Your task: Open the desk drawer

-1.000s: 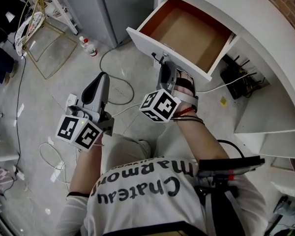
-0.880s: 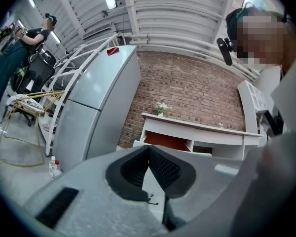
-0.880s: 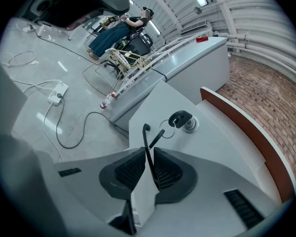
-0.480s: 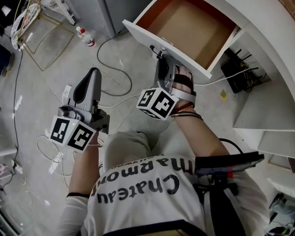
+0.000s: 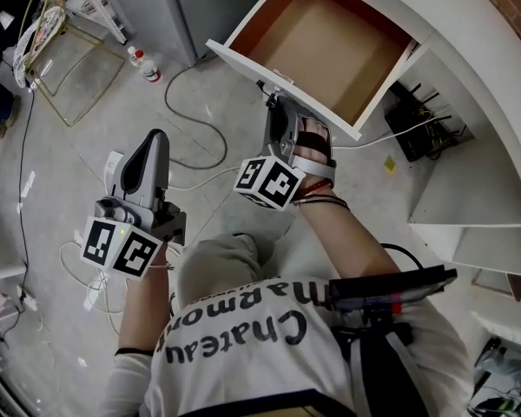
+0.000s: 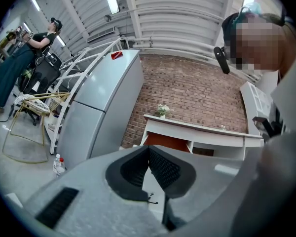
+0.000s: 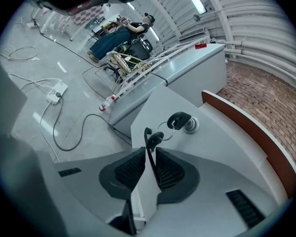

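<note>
One desk drawer (image 5: pixel 321 50) stood open, well out from the white desk (image 5: pixel 469 68), at the desk's left end in the head view and above the grey floor. It had a white front panel, orange-brown inner walls and a bare tan bottom, with nothing in it.

Two grippers were in frame. The right gripper (image 5: pixel 273 104) was pinching the edge of the drawer's white front panel; in the right gripper view (image 7: pixel 148 167) its dark ribbed pads sat on either side of the thin panel. The left gripper (image 5: pixel 154 137) was off to the left over the floor, apart from the drawer, with its jaws pressed together on nothing (image 6: pixel 149 164).

One lock (image 7: pixel 191 126) was on the drawer front. There were two black-headed keys, one in the lock (image 7: pixel 181 118) and one hanging from the ring (image 7: pixel 156 137) just beyond the right jaw tips. Two marker cubes showed, right (image 5: pixel 267 181) and left (image 5: pixel 122 246). One grey fridge (image 6: pixel 103 112) stood beside the desk.
</note>
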Demonstrator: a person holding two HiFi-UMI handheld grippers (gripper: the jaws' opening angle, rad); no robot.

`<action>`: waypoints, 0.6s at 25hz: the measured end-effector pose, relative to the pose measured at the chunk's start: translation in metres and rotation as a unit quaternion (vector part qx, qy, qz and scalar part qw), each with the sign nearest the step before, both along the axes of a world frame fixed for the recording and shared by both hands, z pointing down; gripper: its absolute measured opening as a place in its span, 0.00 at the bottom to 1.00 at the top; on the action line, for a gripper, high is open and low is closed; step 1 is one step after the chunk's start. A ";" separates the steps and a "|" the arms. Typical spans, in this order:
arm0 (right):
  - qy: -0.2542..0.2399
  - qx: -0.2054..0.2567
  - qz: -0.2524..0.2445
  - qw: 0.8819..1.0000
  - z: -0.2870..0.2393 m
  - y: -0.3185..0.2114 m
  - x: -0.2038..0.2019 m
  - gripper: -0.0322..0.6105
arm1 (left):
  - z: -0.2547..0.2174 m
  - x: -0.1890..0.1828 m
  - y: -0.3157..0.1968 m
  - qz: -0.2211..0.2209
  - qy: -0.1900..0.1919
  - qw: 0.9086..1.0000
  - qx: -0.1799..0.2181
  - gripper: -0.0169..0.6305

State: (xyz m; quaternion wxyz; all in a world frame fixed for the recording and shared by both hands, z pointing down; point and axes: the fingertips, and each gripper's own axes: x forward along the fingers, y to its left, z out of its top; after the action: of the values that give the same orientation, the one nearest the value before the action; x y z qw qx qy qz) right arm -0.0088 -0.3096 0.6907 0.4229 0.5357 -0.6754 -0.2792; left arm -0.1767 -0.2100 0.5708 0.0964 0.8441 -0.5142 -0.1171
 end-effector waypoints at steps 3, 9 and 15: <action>0.005 0.004 0.001 1.000 0.002 -0.001 0.000 0.10 | -0.002 0.000 0.000 0.001 0.000 1.000 0.002 0.05; 0.011 0.007 -0.005 1.000 0.005 0.000 -0.001 0.10 | 0.000 0.003 -0.002 0.004 0.002 1.000 0.000 0.05; 0.010 0.020 -0.009 1.000 0.006 0.001 -0.001 0.10 | 0.004 -0.003 -0.001 -0.006 0.011 1.000 0.000 0.05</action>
State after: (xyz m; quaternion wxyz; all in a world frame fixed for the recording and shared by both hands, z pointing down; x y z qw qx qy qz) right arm -0.0096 -0.3083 0.6962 0.4165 0.5347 -0.6705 -0.3016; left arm -0.1799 -0.2115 0.5744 0.1013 0.8396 -0.5183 -0.1271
